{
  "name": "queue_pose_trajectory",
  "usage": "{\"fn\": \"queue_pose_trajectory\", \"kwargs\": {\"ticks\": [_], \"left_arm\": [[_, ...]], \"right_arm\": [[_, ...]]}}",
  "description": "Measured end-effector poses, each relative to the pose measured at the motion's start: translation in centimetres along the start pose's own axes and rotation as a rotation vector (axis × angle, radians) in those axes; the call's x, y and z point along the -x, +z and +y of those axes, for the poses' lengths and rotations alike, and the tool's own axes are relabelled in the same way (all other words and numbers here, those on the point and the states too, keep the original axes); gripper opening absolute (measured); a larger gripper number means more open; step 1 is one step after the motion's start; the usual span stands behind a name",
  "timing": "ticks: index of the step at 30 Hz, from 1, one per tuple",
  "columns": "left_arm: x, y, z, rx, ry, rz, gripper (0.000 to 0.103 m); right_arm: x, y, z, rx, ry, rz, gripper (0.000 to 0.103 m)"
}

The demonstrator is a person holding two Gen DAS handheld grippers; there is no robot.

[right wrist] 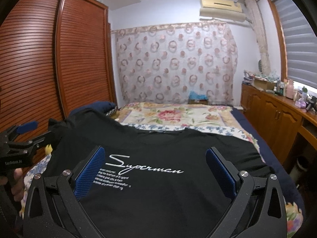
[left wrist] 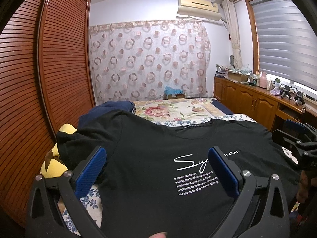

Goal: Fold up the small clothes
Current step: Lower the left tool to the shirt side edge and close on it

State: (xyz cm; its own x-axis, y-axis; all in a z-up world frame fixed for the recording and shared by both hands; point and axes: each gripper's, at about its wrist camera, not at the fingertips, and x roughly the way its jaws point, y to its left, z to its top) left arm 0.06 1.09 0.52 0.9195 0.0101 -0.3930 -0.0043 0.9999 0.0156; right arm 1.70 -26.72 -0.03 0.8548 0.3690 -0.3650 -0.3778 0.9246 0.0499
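- Tee [left wrist: 150, 164]: black, print side up, spread on the bed [left wrist: 190, 107], collar [left wrist: 193, 132] at the far edge, hem toward the grippers. White script and a small text block sit mid-chest.
- Left sleeve [left wrist: 65, 140] lies over a yellow soft toy [left wrist: 53, 164] and a navy cloth [left wrist: 111, 107], so that side rides higher than the rest.
- Left gripper [left wrist: 157, 170]: jaws spread wide, nothing between them, poised over the left chest area.
- Right gripper [right wrist: 155, 170]: jaws likewise parted and empty, poised over the print.
- Handling, judged: thin knit, light, limp, no stiffness; it will sag and drag if lifted at one point only. Not fragile, not slippery against the quilt.
- Hold points, judged: pinch a single layer at shoulder seam and hem on the same side, one gripper each, then carry that side across. Pads should bite the fabric edge, not the quilt under it.
- Risk, judged: the raised left sleeve may bunch when folded.
- Count: one tee, two grippers, one toy, one navy cloth. No other small clothes visible on the bed.
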Motion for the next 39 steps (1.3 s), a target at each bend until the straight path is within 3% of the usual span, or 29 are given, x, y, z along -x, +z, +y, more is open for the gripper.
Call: {"fn": "queue_pose_trajectory", "kwargs": {"ticks": [17,24,30,32,35,39], "left_arm": [[-3.7,-3.6,9.2,0.048,-0.001,0.123,0.103],[-5.2,-2.7,14.4,0.118,-0.002,0.135,0.098],[-6.6,-0.9,18.8,0.158,0.050,0.122,0.084],[-7.2,-0.4,20.1,0.174,0.066,0.127,0.066],[-8.3,0.1,21.3,0.186,0.076,0.142,0.049],[-9.7,0.2,21.7,0.154,0.126,0.182,0.047]], "right_arm": [[-6.5,-0.7,4.4,0.111,0.146,0.095,0.103],[-8.6,-0.6,6.2,0.153,0.211,0.141,0.103],[-9.7,-0.7,7.6,0.185,0.249,0.152,0.103],[-10.0,-0.7,8.0,0.195,0.254,0.155,0.103],[-10.5,-0.9,8.3,0.197,0.264,0.164,0.103],[-10.5,-1.4,8.0,0.184,0.270,0.177,0.103]]}}
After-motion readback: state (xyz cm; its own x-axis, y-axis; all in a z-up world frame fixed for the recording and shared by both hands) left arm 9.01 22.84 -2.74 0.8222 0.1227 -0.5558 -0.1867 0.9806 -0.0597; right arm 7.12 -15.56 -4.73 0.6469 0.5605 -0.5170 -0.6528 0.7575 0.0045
